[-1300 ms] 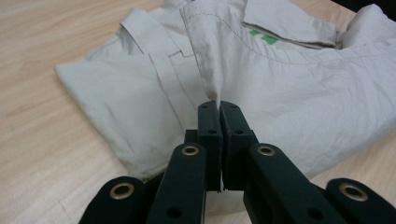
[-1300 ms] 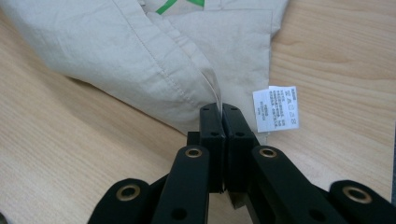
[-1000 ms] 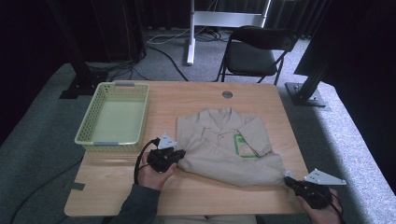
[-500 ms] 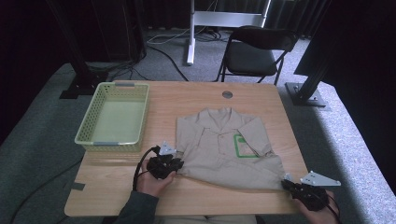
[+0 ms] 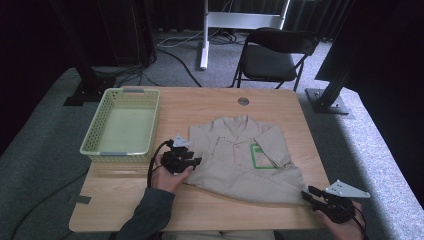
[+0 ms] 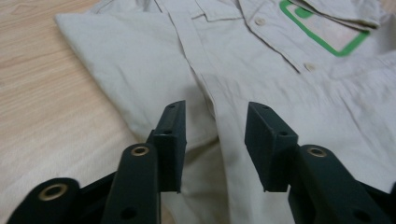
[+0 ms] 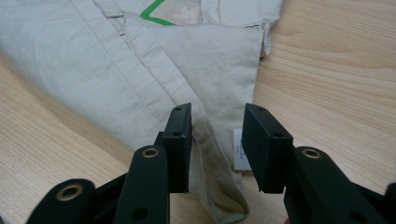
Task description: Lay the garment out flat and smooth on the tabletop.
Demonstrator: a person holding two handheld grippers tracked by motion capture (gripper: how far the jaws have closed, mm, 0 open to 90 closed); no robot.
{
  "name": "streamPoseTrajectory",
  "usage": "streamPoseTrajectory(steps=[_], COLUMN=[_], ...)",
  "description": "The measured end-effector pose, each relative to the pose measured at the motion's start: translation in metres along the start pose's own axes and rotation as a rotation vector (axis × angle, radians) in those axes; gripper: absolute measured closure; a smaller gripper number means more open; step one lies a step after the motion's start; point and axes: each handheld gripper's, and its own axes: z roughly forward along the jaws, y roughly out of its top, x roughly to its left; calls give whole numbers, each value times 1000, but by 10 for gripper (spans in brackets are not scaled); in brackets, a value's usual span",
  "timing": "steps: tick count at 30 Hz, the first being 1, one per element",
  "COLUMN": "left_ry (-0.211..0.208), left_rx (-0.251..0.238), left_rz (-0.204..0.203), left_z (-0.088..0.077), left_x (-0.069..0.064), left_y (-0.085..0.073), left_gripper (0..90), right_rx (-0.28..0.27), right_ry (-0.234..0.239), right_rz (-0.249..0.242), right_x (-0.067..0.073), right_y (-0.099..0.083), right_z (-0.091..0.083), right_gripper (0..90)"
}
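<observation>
Pale wood makes up the table (image 5: pixel 125 200), which stands on grey carpet in a dim room with dark curtains behind it. One black folding chair (image 5: pixel 272 55) waits beyond the far edge, beside one white stand (image 5: pixel 207 30) with cables trailing from its foot. One round hole (image 5: pixel 243 101) is cut near the table's far edge, and a dark mark, perhaps tape, sits at the near left corner.

One pale green basket (image 5: pixel 122 127) rests on the table's left part. One beige shirt (image 5: pixel 240 155) lies flat just right of it, collar away from the person, with a single green-edged patch (image 5: pixel 261 156) on the chest.

Two grippers are in hand. The left gripper (image 6: pixel 215 135) sits at the shirt's left edge, jaws just opened and released, cloth lying under the gap. The right gripper (image 7: pixel 215 140) sits at the near right corner, jaws likewise just opened, the hem between them unpinched.
</observation>
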Motion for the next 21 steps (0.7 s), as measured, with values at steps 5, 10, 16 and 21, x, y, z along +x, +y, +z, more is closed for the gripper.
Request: streamPoseTrajectory(steps=[5, 10, 16, 21], left_ry=[1, -3, -15, -40], left_rx=[15, 28, 43, 75], left_rz=[-8, -22, -33, 1], left_z=[12, 25, 36, 39], left_x=[2, 4, 3, -3], left_y=[8, 17, 21, 20], left_gripper=[553, 547, 548, 772], right_rx=[3, -4, -3, -5], right_ry=[0, 0, -3, -3], right_rz=[-1, -7, -5, -8], right_x=[1, 1, 0, 0], right_y=[0, 2, 1, 1], right_z=[3, 2, 2, 3], right_gripper=[609, 605, 604, 599])
